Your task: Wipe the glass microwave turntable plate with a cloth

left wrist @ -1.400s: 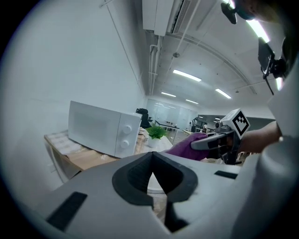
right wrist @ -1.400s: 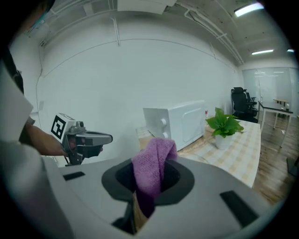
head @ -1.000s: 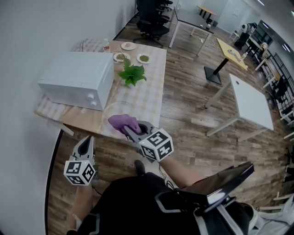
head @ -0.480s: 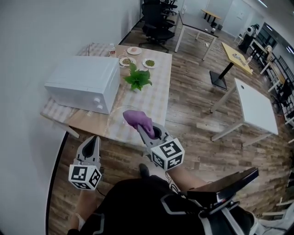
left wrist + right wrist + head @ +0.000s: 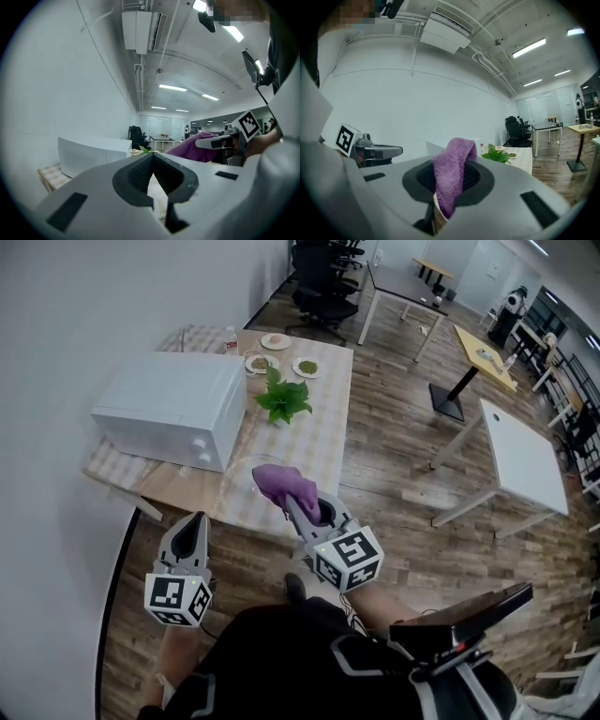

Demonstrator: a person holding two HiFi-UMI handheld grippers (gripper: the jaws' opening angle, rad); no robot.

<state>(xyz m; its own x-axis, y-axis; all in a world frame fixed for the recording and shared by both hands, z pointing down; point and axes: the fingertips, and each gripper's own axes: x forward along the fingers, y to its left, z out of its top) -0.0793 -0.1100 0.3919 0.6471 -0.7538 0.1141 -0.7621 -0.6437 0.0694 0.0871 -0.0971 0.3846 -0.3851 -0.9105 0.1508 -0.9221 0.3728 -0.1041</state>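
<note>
The clear glass turntable plate [image 5: 234, 484] lies on the checked tablecloth near the table's front edge, in front of the white microwave [image 5: 169, 407]. My right gripper [image 5: 298, 505] is shut on a purple cloth [image 5: 286, 482], which hangs over the plate's right side. Whether the cloth touches the glass I cannot tell. In the right gripper view the cloth [image 5: 452, 173] drapes out from between the jaws. My left gripper [image 5: 195, 526] hovers off the table's front edge, left of the plate. Its jaws [image 5: 151, 157] meet at the tips with nothing between them.
A green plant [image 5: 282, 399] stands behind the plate. Small dishes [image 5: 307, 367] and a bottle [image 5: 230, 340] sit at the table's far end. The wall runs along the left. Wooden floor, white tables [image 5: 520, 460] and office chairs [image 5: 319, 277] lie to the right and beyond.
My right gripper has carried the purple cloth to the right and a little farther over the plate. The left gripper has risen slightly toward the table edge.
</note>
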